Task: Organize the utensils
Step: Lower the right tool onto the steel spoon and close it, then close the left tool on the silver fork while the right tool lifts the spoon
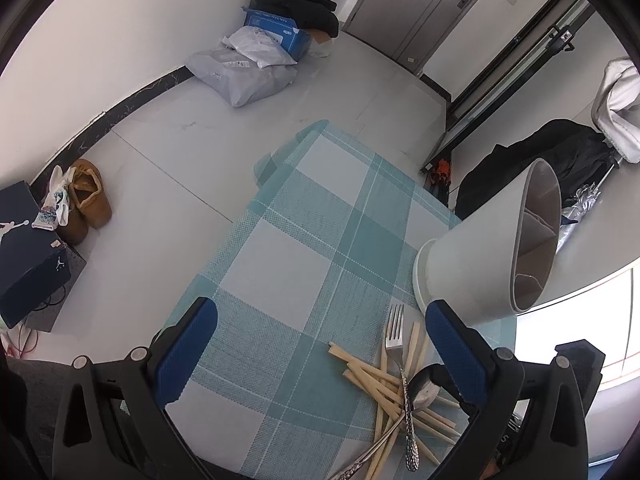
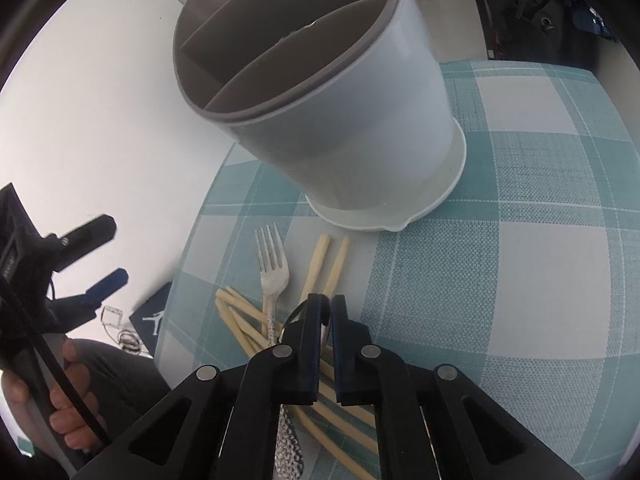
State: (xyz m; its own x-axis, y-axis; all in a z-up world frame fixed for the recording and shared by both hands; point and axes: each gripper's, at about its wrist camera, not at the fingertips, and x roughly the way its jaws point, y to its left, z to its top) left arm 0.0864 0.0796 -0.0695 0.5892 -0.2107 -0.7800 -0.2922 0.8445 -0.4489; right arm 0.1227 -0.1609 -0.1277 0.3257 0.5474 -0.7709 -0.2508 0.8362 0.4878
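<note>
Chopsticks (image 1: 384, 384) lie in a loose pale heap on my teal-and-white checked placemat (image 1: 296, 240), tangled with a fork (image 1: 394, 332) whose tines point towards the utensil holder (image 1: 484, 248); a spoon (image 1: 424, 390) with a hammered handle rests among them. My right gripper (image 2: 326, 312) has its two dark fingers drawn close together right over the spoon's bowl, which shows through the narrow gap and beside the left finger; I cannot tell whether they actually pinch it or merely hover at it. My left gripper (image 1: 320, 344) is spread wide, its blue pads (image 1: 188, 352) far apart with nothing between them; it hangs above the near part of the placemat, the heap lying beside its right finger. The holder is a white round tub with a grey rim and inner dividers, standing upright in a shallow white drip saucer (image 2: 400, 216) just beyond the fork; its compartments look bare from the right wrist view. Off the table, brown shoes (image 1: 86, 200) and a dark shoebox (image 1: 28, 256) sit on the floor.
</note>
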